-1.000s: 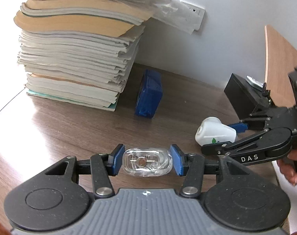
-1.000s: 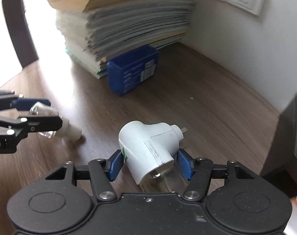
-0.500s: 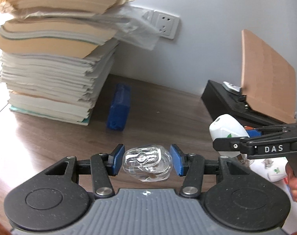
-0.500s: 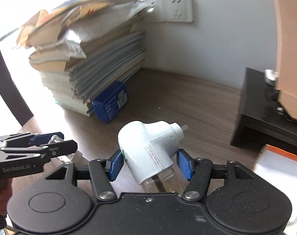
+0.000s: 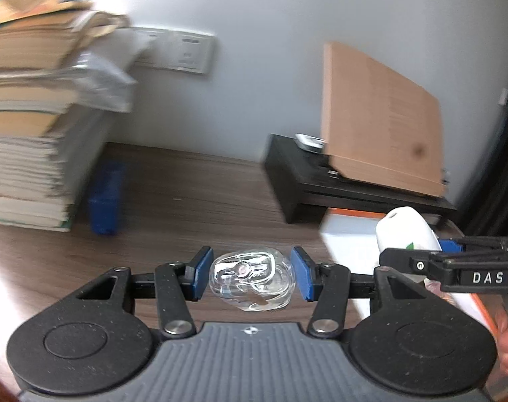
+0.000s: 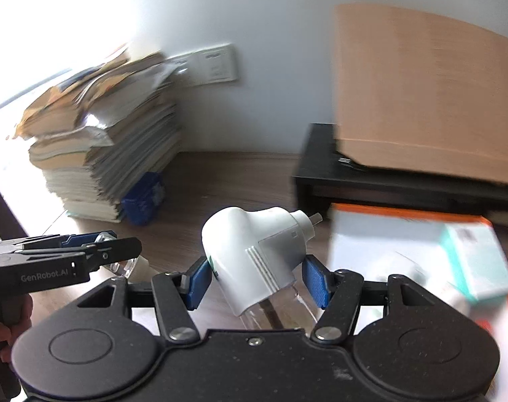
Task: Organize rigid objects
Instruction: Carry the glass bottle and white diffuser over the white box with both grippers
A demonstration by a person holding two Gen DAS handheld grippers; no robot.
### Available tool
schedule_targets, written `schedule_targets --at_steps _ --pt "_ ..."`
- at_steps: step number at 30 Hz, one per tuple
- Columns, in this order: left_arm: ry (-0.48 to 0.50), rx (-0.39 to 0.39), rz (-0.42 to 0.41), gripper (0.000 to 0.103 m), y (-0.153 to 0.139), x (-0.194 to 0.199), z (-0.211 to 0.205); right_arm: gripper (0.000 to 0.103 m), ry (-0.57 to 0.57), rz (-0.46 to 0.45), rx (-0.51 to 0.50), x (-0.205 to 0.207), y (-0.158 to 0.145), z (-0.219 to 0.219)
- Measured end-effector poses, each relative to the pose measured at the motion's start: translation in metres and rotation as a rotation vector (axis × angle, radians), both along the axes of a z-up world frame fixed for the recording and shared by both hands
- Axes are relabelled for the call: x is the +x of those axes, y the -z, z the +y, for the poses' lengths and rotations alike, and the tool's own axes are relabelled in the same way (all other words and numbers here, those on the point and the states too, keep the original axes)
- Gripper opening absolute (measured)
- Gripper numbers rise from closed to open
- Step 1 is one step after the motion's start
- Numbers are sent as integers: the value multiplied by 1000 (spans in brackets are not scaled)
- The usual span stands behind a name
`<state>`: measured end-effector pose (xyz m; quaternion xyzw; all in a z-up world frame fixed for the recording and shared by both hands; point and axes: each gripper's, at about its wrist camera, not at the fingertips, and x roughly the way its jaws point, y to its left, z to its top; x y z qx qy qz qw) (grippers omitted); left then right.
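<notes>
My left gripper (image 5: 250,273) is clamped on a clear plastic bottle (image 5: 252,276) between its pads; my right gripper (image 6: 255,279) is closed around a white plug-in vaporiser (image 6: 254,254), held above the brown wooden desk (image 6: 220,181)

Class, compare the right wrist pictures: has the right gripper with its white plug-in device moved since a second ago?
Yes. The right gripper, shut on the white device, has swung right, away from the paper stack, toward the black stand.
</notes>
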<state>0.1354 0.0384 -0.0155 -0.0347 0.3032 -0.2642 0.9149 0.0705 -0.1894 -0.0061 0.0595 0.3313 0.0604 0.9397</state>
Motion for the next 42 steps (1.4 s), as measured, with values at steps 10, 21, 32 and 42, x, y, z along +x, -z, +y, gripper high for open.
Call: schedule_targets --at_steps 10,21,32,42 --pt "152 -15 -17 52 -12 -46 -73 72 202 -19 -35 -88 -11 -79" --pt "198 19 20 52 2 -87 -158 72 231 15 -49 -144 -1 -147" --pt "135 94 44 52 12 -99 -180 72 151 7 -33 -146 7 -160" --pt "39 136 42 52 9 -110 -185 72 114 13 -45 -139 11 -158"
